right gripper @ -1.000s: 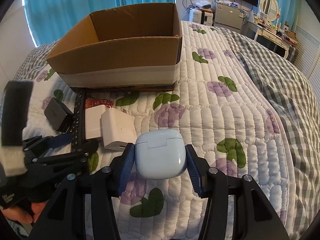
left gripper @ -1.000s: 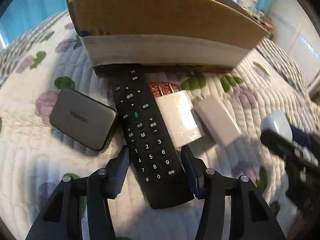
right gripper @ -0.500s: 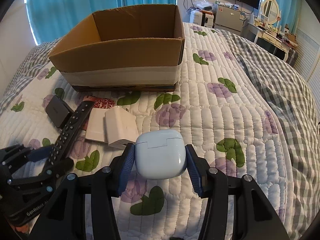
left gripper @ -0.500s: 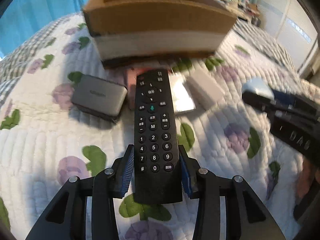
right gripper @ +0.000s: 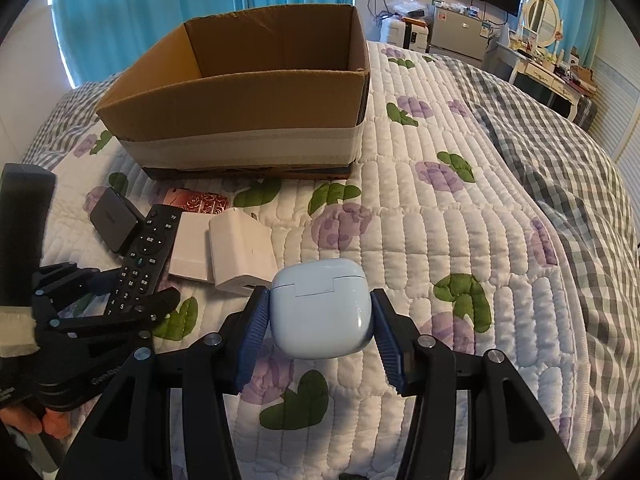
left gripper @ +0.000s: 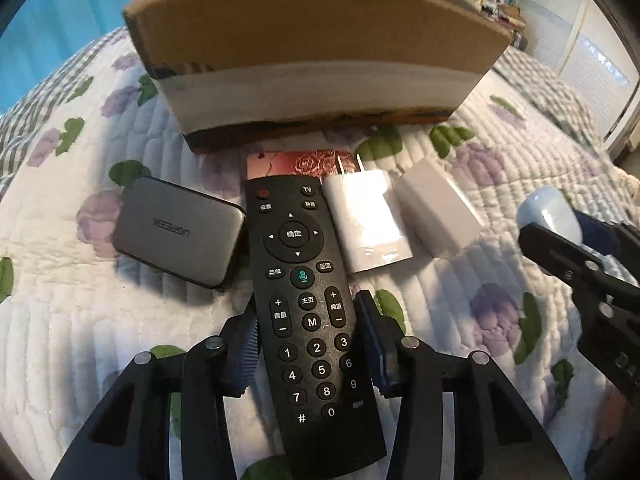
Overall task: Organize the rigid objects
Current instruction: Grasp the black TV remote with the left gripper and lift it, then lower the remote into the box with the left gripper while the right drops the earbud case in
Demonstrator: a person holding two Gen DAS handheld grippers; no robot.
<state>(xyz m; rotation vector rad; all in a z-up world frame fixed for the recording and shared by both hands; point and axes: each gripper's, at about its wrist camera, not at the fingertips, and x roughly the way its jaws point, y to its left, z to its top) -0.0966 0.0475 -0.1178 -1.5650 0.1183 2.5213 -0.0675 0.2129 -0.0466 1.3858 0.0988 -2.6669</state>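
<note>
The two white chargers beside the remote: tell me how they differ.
The left charger lies with its two metal prongs showing, pointed at the cardboard box; the right charger shows no prongs in the left wrist view. The left one touches the remote; the right one lies apart from it. Both are white blocks lying on the quilt.

**Legible markings on the objects**

Long black plastic remote control (left gripper: 310,312): "TV" at the top right corner; digits 1 to 9 and 0, "#", the letter "M", and "+" and "−" signs on two rocker keys; Chinese characters on several keys, including 确定 at the centre of the round pad, 菜单, 返回, 主页, 音量 and 频道. Flat dark grey rectangular box (left gripper: 178,230): brand "UGREEN" on the top face, seen upside down from the left wrist camera.
</note>
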